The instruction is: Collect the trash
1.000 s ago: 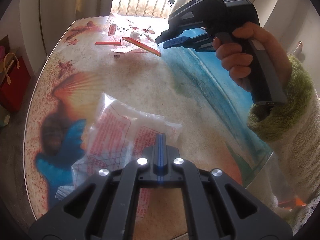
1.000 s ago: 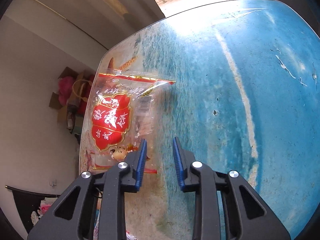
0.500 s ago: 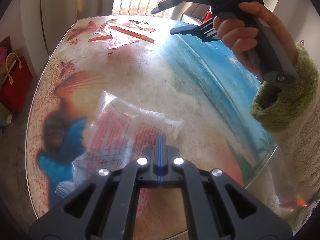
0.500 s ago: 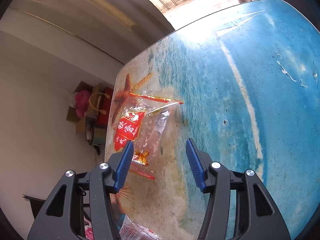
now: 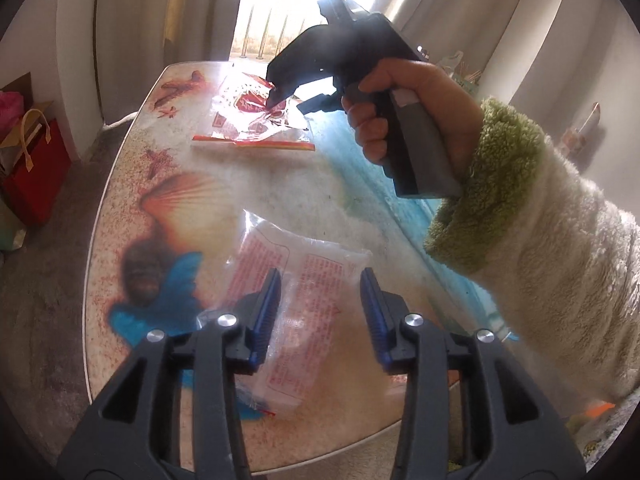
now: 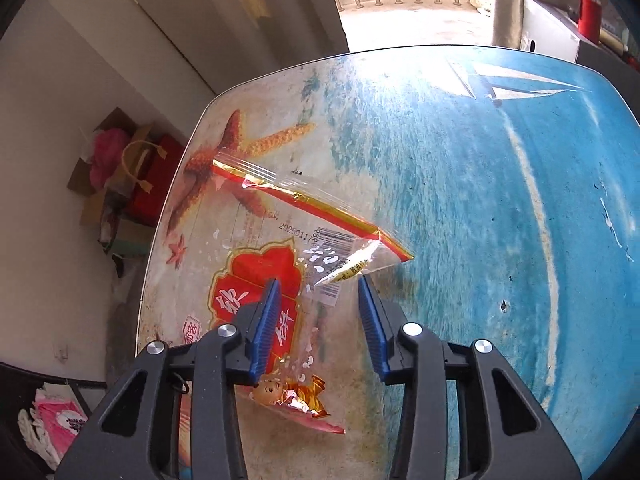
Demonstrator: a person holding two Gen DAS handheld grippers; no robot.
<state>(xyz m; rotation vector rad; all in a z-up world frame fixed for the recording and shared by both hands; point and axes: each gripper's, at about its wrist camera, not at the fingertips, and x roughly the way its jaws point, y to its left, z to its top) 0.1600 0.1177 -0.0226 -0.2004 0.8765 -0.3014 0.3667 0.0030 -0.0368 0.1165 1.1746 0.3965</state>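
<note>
A clear snack wrapper with a red and gold label (image 6: 276,288) lies flat near the far left corner of the beach-printed counter (image 6: 500,184), and the right gripper (image 6: 320,320) hangs over it with its blue fingers (image 6: 266,320) closing, the wrapper below and between them but not pinched. Nearer the person, a clear bag printed with red text (image 5: 308,304) lies on the counter's sandy part, where the left gripper (image 5: 320,316) stands above it, fingers opening and holding nothing. A hand (image 5: 416,116) in a fuzzy green-cuffed sleeve (image 5: 532,220) holds the right gripper's handle.
</note>
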